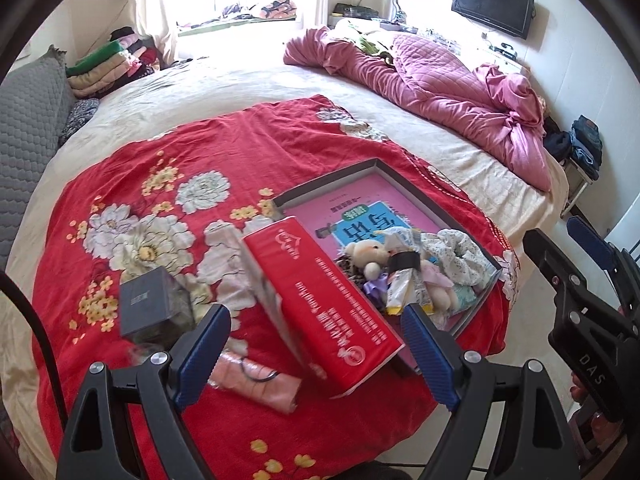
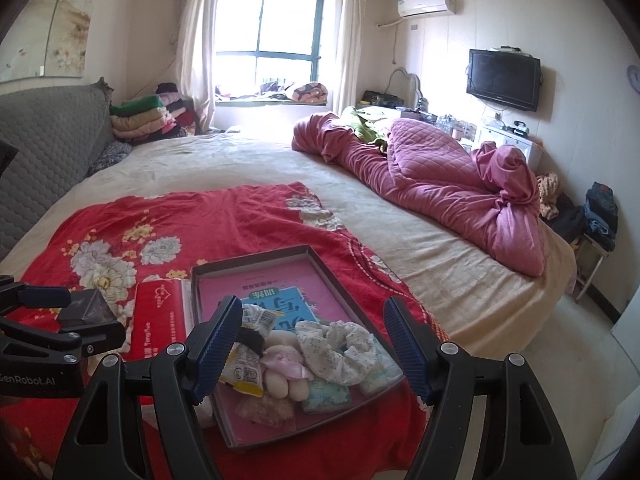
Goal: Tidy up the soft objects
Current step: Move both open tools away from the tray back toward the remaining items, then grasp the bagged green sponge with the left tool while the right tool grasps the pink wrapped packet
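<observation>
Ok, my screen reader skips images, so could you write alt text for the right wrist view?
The open right hand-held gripper hovers over a shallow dark tray on a red floral blanket, holding a plush toy, a floral scrunchie and snack packets. A red tissue pack lies left of the tray; a crumpled pink quilt lies beyond.

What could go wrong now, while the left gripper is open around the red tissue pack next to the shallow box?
1. The red tissue pack leans on the rim of the shallow dark box and looks tilted; closing the left gripper may tip it onto the small plush bear.
2. The soft red floral blanket may let the box shift.
3. The open right gripper hovers over the floral scrunchie and could catch it by accident.
</observation>
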`<state>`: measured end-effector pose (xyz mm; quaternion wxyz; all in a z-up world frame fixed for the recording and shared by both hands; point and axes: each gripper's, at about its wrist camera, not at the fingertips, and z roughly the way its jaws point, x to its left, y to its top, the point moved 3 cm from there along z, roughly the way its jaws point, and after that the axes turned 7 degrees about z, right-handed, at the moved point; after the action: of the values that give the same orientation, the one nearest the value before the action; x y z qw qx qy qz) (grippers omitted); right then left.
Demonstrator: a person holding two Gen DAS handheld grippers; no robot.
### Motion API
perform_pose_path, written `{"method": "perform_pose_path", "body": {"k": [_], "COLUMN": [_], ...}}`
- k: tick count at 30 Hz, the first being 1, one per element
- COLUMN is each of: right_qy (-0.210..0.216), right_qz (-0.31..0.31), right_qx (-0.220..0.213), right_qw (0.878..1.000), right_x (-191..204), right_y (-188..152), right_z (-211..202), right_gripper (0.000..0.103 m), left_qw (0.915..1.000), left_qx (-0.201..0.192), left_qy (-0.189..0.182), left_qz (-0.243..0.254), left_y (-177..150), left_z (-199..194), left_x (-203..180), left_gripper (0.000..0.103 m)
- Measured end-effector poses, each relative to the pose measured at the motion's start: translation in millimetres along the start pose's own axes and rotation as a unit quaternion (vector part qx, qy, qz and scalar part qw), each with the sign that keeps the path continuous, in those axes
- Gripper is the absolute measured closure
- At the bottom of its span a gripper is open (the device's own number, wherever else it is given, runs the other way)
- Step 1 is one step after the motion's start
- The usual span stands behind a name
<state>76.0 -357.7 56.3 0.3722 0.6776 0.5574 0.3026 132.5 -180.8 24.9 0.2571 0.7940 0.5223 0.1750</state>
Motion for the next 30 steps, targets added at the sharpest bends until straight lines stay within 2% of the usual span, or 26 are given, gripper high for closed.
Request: {"method": "perform_pose_path", "body": {"k": [18, 30], "right_qy": [0.050, 0.094], "right_qz": [-0.060, -0.131], "right_qx": [0.011, 0.027], "right_qw": [0.997, 0.987], "right_x": [74, 135], "right_y": [-7, -28], "right_z": [-15, -15], "right_gripper": [0.029, 0.029], "left_qw": [0.9986, 0.9947], "left_qx": [0.009, 0.029], "left_qy": [0.031, 0.049], "left_qz": [-0.041, -0.085], "left_y": [-41, -78], "left_z": [-22, -17], "left_x": [66, 116], "left_gripper": [0.016, 0.016]}}
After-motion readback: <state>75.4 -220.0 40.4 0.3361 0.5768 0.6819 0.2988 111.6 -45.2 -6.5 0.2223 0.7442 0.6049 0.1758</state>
